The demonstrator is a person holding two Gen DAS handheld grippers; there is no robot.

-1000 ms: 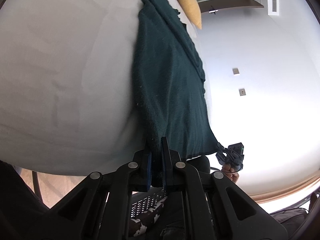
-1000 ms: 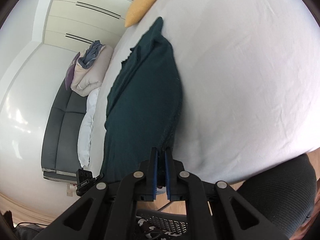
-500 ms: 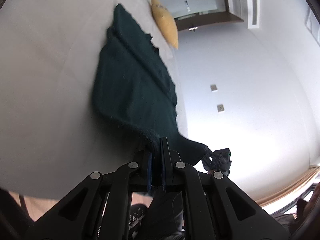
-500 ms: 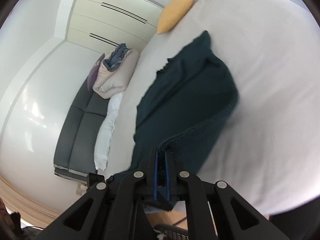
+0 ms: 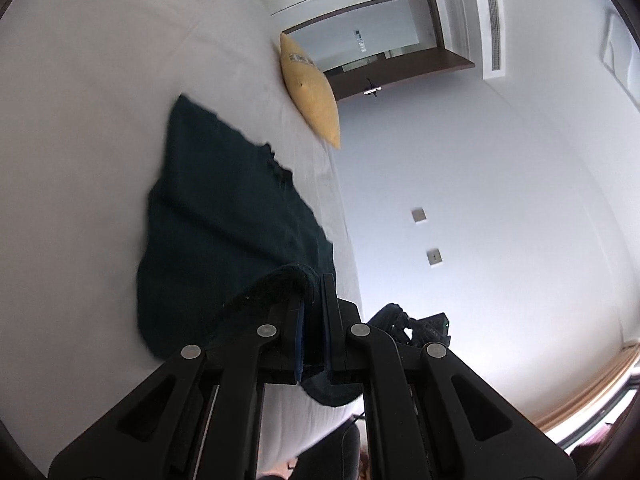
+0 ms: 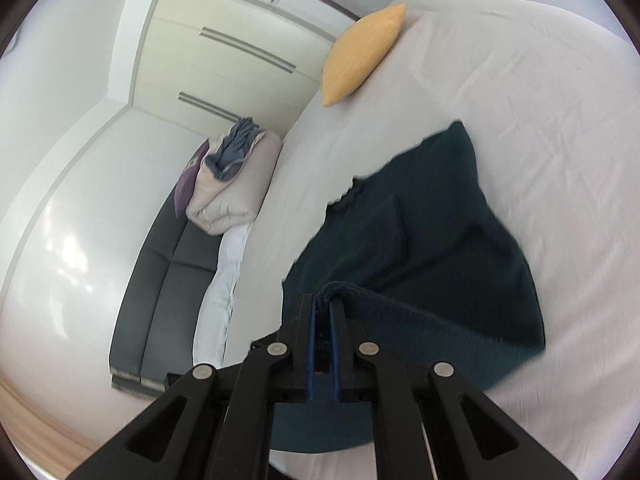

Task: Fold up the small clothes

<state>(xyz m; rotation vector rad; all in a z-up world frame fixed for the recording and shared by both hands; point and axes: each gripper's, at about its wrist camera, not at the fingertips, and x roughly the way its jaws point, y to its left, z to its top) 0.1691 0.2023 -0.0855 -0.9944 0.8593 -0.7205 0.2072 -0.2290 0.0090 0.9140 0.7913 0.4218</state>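
The left hand-held gripper [image 5: 313, 292] is clamped narrow on a rolled hem of the dark green garment [image 5: 224, 216], which bulges over its left finger and spreads ahead and to the left of the tips across the white bed [image 5: 80, 120]. The right hand-held gripper [image 6: 325, 308] likewise pinches a thick hem of the same dark green garment [image 6: 420, 240] between nearly closed fingers; the cloth runs forward and to the right of it, flat on the bed [image 6: 560, 120], with a fold trailing back under the fingers. Far ahead of both lies a yellow cushion [image 6: 360, 56] at the bed's edge. Left of the right gripper, beyond the bed, stands a dark sofa [image 6: 160, 288] with piled bedding [image 6: 232, 184].
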